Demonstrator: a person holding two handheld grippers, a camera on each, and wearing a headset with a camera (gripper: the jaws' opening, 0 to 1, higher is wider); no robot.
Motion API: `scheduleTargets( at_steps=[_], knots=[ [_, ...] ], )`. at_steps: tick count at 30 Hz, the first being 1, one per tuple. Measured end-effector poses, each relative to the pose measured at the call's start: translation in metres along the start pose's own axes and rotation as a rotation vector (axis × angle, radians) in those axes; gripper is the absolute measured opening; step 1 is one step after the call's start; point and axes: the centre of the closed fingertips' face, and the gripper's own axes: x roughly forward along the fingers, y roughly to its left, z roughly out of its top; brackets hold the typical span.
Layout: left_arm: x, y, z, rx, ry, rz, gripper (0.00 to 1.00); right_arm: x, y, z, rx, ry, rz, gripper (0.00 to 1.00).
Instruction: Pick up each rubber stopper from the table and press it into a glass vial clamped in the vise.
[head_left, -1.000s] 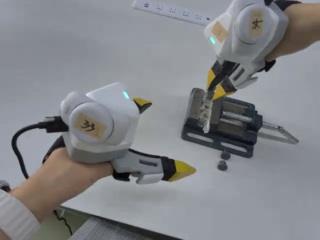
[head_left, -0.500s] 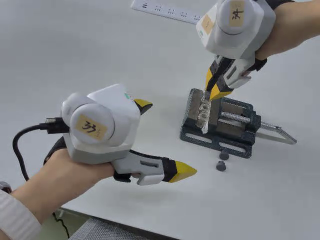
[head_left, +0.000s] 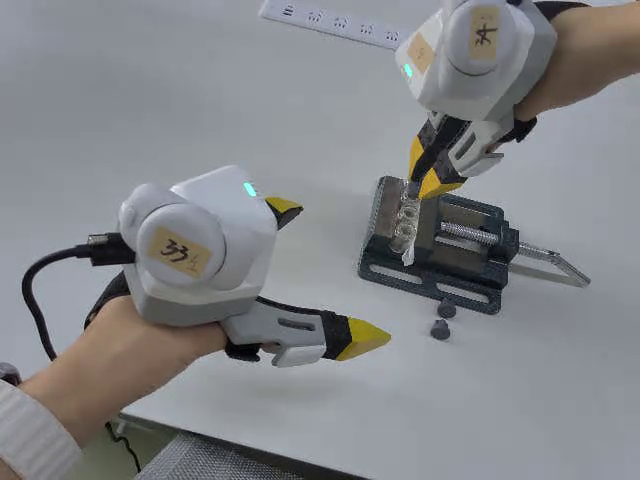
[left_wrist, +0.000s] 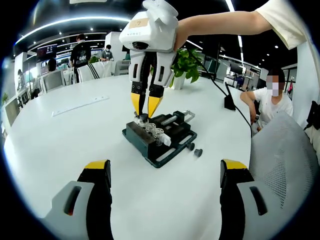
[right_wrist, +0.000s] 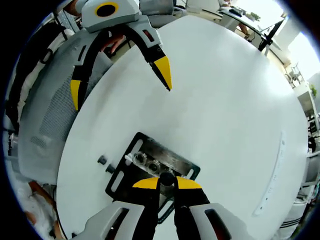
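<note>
Tipping slightly more upright, the right gripper (head_left: 425, 182) is pressing a stopper (right_wrist: 167, 178), pinched in narrow jaws, into the vise's (head_left: 470, 250) end vial (head_left: 403, 225), the left gripper (head_left: 325, 273) gaping wide; next, probably releasing and fetching another.

On the white counter (head_left: 150, 110), a dark vise (head_left: 455, 262) sits toward 3 o'clock, its screw handle sticking out toward 4 o'clock. A short row of clear glass vials (head_left: 404, 228) stands clamped in it. The right hand-held gripper (head_left: 424, 187) reaches down from 1 o'clock, its yellow tips close together at the top of the far vial. Two dark stoppers (head_left: 439, 330) lie on the counter at 5 o'clock of the vise, just beside its base. The left hand-held gripper (head_left: 328, 272) hovers at 8 o'clock, jaws spread wide and well apart from the vise, with a black cable (head_left: 38, 290) trailing behind it. A white power strip (head_left: 330, 22) lies at 12 o'clock.
</note>
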Motion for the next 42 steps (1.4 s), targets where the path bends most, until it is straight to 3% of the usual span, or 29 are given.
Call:
scheduleTargets(
  at_steps=[4,14,21,30,36,42],
  knots=[
    [0.0,0.0,-0.001,-0.006,0.003,-0.001,0.89,0.0,0.0,0.001,-0.066,-0.018,-0.006,0.05],
    [0.002,-0.001,0.0,-0.006,0.0,-0.004,0.88,0.001,-0.001,0.0,-0.073,-0.073,-0.044,0.05],
    [0.002,0.0,0.001,-0.005,0.0,-0.002,0.88,0.001,0.0,0.001,-0.089,-0.064,-0.051,0.06],
    [0.002,-0.003,0.002,-0.004,0.001,-0.009,0.88,0.001,-0.001,0.0,-0.052,-0.07,-0.065,0.08],
    [0.002,-0.001,0.002,-0.003,-0.001,-0.008,0.87,-0.002,-0.004,0.0,-0.032,-0.077,-0.071,0.18],
    [0.002,0.0,0.003,-0.005,-0.002,-0.005,0.87,-0.014,-0.008,0.005,-0.011,-0.101,-0.075,0.14]
  ],
)
